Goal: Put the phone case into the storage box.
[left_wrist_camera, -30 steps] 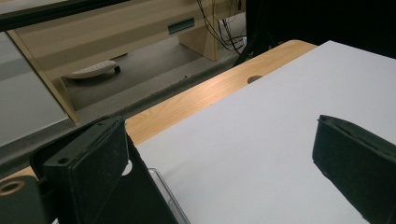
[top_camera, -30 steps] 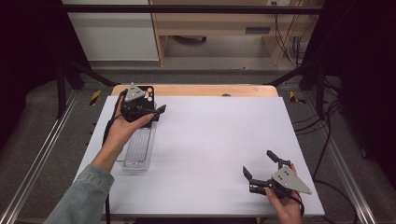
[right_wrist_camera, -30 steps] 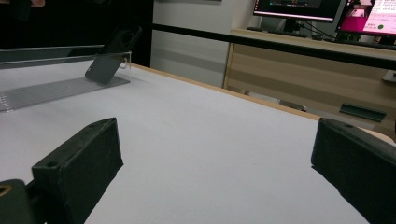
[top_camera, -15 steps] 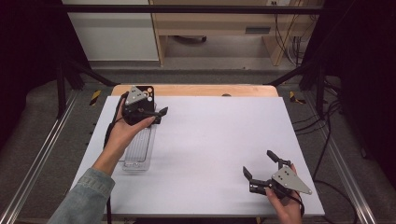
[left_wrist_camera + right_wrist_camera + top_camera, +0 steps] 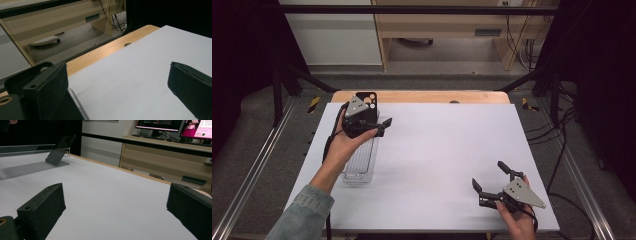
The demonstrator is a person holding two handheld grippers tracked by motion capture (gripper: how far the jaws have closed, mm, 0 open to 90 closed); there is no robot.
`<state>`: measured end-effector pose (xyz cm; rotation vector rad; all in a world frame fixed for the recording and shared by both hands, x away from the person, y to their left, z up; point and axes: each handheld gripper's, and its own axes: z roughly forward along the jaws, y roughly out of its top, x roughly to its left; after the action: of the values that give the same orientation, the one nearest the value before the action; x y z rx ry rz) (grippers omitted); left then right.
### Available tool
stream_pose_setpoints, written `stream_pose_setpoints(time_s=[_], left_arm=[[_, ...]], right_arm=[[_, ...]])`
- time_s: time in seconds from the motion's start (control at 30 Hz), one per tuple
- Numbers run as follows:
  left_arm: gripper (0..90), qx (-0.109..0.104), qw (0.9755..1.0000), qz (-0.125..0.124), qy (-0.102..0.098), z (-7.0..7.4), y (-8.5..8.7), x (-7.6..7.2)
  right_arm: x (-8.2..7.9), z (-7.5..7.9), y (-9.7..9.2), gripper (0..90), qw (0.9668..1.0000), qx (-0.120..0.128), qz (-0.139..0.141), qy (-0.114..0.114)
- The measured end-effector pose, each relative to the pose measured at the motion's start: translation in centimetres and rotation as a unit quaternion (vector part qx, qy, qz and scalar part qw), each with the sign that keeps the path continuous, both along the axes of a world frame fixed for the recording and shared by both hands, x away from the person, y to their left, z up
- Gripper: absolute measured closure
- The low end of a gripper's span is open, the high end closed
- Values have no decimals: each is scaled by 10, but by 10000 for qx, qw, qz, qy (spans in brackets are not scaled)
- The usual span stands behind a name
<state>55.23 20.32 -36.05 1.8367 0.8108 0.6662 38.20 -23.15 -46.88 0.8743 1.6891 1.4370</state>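
The left gripper hangs over the far end of a clear tray that lies lengthwise near the table's left edge. Its jaws stand wide apart and hold nothing; in the left gripper view they frame bare white tabletop, with the tray's thin clear rim just beside the left jaw. A black phone case, with round camera holes at its top, leans at the tray's far end, propped at a slant against the tray's end wall, as the right gripper view shows. In the high view the case lies just behind the left gripper; whether the gripper body touches it is hard to tell from that angle. The left hand wraps the gripper from below, and a denim sleeve comes in from the bottom edge.

The right gripper rests low near the table's near right corner, well apart from the tray. Its jaws also spread wide and empty, pointing across the white surface toward the tray.
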Motion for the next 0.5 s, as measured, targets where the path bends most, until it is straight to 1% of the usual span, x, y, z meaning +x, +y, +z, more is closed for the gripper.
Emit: stream_pose_setpoints(time_s=[0.3,0.5], left_arm=[[28,-32,9999,-97,-22,0,-3,-8],[28,-90,9998,-141,-56,3,-5,-13]], right_arm=[[0,0,0,21,10000,0,-1,1],[0,0,0,21,10000,-5,4,-3]])
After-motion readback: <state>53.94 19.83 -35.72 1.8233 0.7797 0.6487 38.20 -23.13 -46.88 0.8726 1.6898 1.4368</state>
